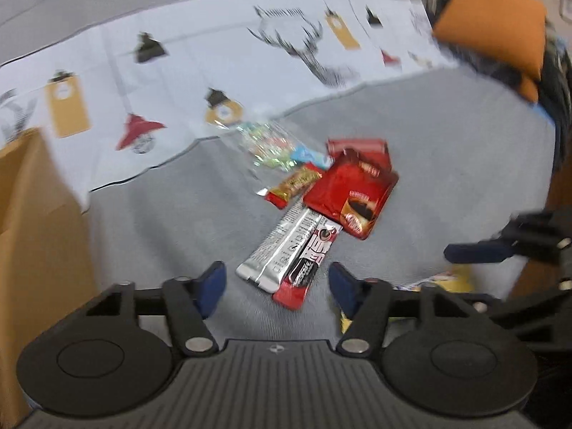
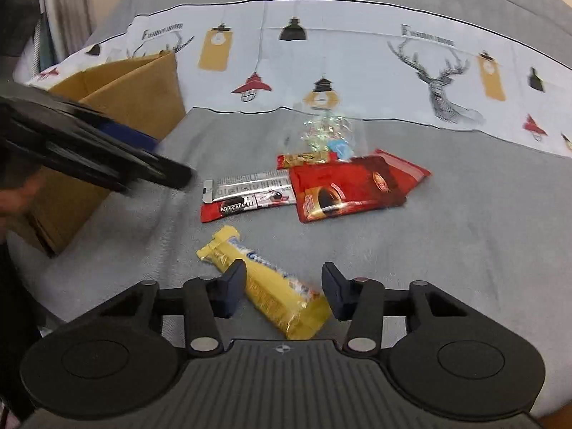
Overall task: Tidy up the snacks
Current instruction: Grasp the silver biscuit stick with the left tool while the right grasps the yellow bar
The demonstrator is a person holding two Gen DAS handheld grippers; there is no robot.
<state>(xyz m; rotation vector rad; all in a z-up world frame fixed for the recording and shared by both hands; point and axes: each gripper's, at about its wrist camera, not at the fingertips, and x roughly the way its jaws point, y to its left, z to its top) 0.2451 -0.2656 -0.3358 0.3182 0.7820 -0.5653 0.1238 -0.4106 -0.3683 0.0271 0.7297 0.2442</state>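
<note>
Snacks loose on grey cloth, unsorted; cardboard box [image 2: 118, 107] off left, likely their destination. Right gripper [image 2: 282, 287] jaws parted astride yellow packet [image 2: 275, 293], not yet pinching; left gripper [image 1: 277, 286] open just short of coffee sticks [image 1: 286, 254], probably lining up a pick.

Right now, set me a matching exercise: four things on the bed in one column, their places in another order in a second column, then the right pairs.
Things:
1. yellow snack bar
2. cardboard box
3. clear candy bag
4. silver stick sachet

Places:
A. far end of the pile, at the patterned sheet's edge
B. between the right hand-held gripper's fingers
C. left of the red coffee pouch, partly tucked under it
D. standing at the left, apart from the pile

Pairs: 1-B, 2-D, 3-A, 4-C
</note>
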